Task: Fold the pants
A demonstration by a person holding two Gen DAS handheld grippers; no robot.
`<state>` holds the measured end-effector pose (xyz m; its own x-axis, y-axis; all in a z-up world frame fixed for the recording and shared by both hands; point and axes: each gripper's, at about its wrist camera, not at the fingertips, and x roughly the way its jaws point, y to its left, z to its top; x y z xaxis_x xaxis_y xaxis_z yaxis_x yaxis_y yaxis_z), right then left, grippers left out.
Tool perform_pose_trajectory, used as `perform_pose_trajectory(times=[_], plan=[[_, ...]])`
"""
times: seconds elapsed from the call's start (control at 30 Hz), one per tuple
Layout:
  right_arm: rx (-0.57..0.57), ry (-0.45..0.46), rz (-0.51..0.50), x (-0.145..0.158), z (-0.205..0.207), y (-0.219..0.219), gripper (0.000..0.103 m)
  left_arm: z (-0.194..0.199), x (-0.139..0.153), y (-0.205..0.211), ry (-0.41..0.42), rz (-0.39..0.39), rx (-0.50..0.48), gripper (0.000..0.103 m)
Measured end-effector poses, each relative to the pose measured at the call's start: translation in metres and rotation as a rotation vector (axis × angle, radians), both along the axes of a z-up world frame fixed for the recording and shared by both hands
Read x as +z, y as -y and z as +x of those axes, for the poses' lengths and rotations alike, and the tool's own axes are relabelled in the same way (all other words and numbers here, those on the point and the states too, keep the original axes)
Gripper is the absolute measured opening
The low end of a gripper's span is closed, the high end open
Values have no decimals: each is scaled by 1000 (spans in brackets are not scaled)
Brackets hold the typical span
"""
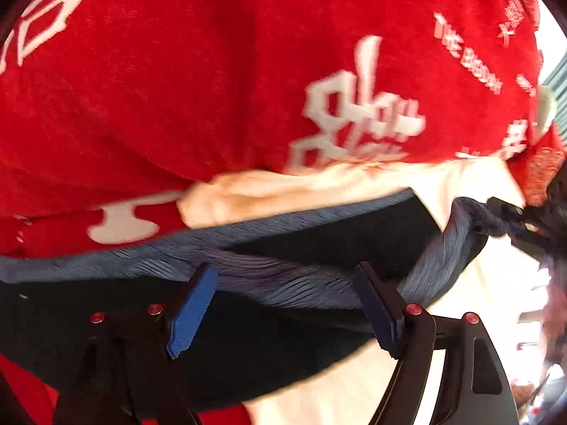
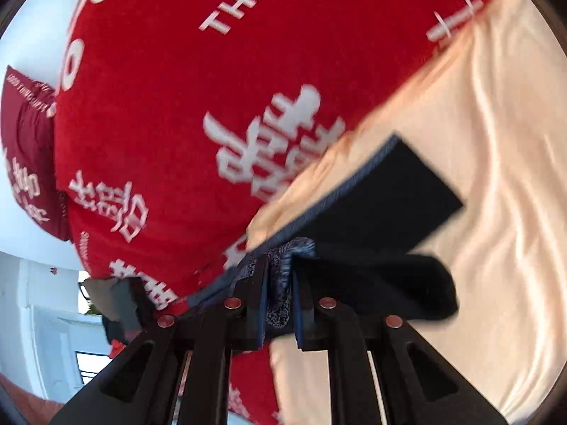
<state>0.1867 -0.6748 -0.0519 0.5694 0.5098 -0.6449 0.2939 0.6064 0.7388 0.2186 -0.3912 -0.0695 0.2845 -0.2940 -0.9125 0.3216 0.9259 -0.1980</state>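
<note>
My left gripper (image 1: pixel 283 304) hangs released, the pants' (image 1: pixel 283 336) ribbed waistband (image 1: pixel 290 283) lying between its fingers, red blanket (image 1: pixel 177 88) at twelve o'clock. My right gripper (image 2: pixel 278 297) is clenched on the waistband; a leg stretches toward two o'clock over the pale sheet (image 2: pixel 496 212). I judge folding barely begun.

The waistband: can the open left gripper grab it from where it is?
Probably yes. The left gripper is open, and the waistband of the pants runs right between its fingers with nothing in front.
</note>
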Motion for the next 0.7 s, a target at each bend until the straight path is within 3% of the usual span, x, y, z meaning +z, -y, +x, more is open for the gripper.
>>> perform_pose_trajectory(times=[0.07, 0.13, 0.17, 0.2, 0.3, 0.37, 0.5, 0.53, 0.57, 0.63, 0.7], plan=[[15, -51, -47, -18, 36, 16, 17, 3, -1, -20, -30, 36, 44, 80], [32, -124, -133, -33, 62, 25, 34, 1, -7, -31, -39, 66, 76, 80], [37, -153, -212, -35, 71, 27, 50, 0, -13, -38, -34, 116, 86, 80], [33, -144, -263, -32, 71, 29, 53, -1, -18, -45, -31, 153, 93, 80], [-37, -116, -259, -31, 51, 37, 54, -6, -50, -66, -89, 250, 148, 80], [-93, -185, -254, -46, 32, 43, 54, -11, -72, -76, -141, 277, 199, 80], [-218, -398, -179, -110, 1, 64, 52, -17, -87, -86, -159, 273, 253, 80], [-245, -410, -125, -124, -5, 65, 45, -17, -86, -86, -158, 276, 255, 80], [-251, -415, -62, -138, -7, 65, 22, -16, -84, -85, -152, 275, 253, 80], [-244, -393, -70, -134, -3, 63, 16, -12, -82, -83, -138, 264, 251, 80], [-186, -273, -99, -110, 9, 61, 15, -6, -86, -83, -148, 275, 257, 82]])
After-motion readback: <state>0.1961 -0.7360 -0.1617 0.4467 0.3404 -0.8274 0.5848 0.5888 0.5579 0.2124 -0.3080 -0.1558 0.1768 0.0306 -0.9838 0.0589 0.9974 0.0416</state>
